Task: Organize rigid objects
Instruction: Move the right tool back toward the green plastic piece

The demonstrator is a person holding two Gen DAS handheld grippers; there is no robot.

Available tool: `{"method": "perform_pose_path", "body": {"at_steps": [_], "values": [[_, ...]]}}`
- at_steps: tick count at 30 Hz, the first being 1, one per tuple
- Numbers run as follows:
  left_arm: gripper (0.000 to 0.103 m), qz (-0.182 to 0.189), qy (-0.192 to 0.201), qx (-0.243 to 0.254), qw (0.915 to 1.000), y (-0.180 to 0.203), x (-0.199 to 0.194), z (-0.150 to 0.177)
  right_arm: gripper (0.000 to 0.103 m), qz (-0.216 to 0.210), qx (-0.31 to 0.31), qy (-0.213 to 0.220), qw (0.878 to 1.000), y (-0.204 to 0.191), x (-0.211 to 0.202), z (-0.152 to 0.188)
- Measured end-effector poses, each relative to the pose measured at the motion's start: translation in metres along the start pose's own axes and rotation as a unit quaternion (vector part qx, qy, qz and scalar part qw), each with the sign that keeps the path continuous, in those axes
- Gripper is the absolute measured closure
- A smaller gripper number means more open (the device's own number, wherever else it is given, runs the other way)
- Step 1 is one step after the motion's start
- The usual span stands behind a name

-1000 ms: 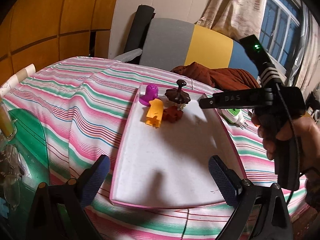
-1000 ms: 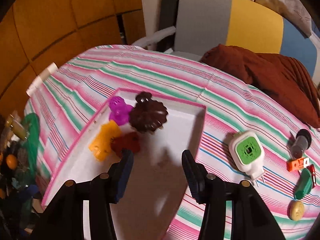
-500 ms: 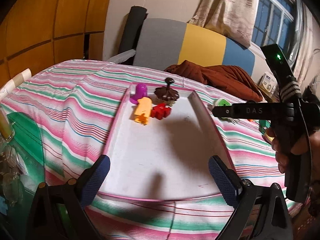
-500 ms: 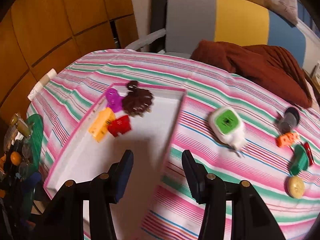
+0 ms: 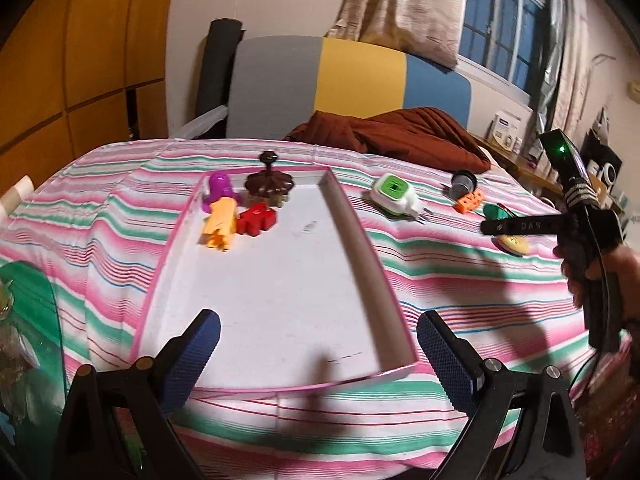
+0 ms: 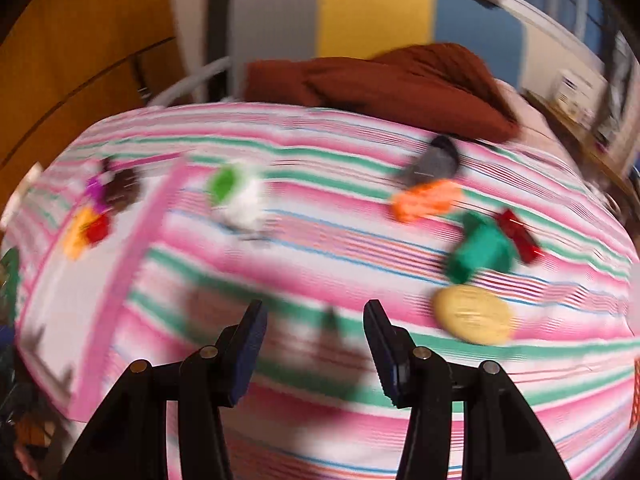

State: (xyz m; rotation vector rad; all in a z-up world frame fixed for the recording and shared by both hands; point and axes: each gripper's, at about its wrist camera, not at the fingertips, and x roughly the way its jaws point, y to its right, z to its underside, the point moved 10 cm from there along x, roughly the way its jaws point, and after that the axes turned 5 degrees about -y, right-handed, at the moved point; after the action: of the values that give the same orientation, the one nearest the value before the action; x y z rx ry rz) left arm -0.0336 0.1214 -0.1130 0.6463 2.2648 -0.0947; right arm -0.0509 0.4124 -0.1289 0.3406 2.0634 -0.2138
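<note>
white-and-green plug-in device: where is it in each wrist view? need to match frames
Left wrist: white-and-green plug-in device sits upper middle-right, on the striped cloth just right of the pink-rimmed tray.
Right wrist: blurred, upper left of centre, again just right of the tray's pink rim.
Shared landmark: the orange block, further right of the device in both views.

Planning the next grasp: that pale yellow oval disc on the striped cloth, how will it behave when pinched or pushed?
The yellow oval disc looks flat and solid, so probably stiff and light. It lies low on the soft striped cloth, so pads may struggle to get under its edge. Its smooth-looking face suggests it slides rather than rolls when pushed.
</note>
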Motion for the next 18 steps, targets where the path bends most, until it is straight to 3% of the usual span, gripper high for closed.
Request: {"method": "perform_pose_path", "body": {"at_steps": [5, 10, 14, 18], "values": [[0.004, 0.005, -0.01, 0.026, 0.9996, 0.022, 0.004, -0.003, 0.052, 0.028, 0.073, 0.012, 0.997, 0.08, -0.004, -0.005], [0.001, 0.015, -0.014, 0.054, 0.9983, 0.048, 0.008, -0.008, 0.052, 0.037, 0.136, 0.027, 0.99, 0.134, -0.003, -0.009], [0.001, 0.021, -0.013, 0.077, 0.9967, 0.066, 0.01, -0.009, 0.052, -0.004, 0.207, -0.011, 0.978, 0.158, 0.017, 0.001], [0.001, 0.021, -0.014, 0.091, 0.9956, 0.077, 0.013, -0.008, 0.05, -0.07, 0.211, -0.03, 0.975, 0.136, 0.026, 0.003]]}}
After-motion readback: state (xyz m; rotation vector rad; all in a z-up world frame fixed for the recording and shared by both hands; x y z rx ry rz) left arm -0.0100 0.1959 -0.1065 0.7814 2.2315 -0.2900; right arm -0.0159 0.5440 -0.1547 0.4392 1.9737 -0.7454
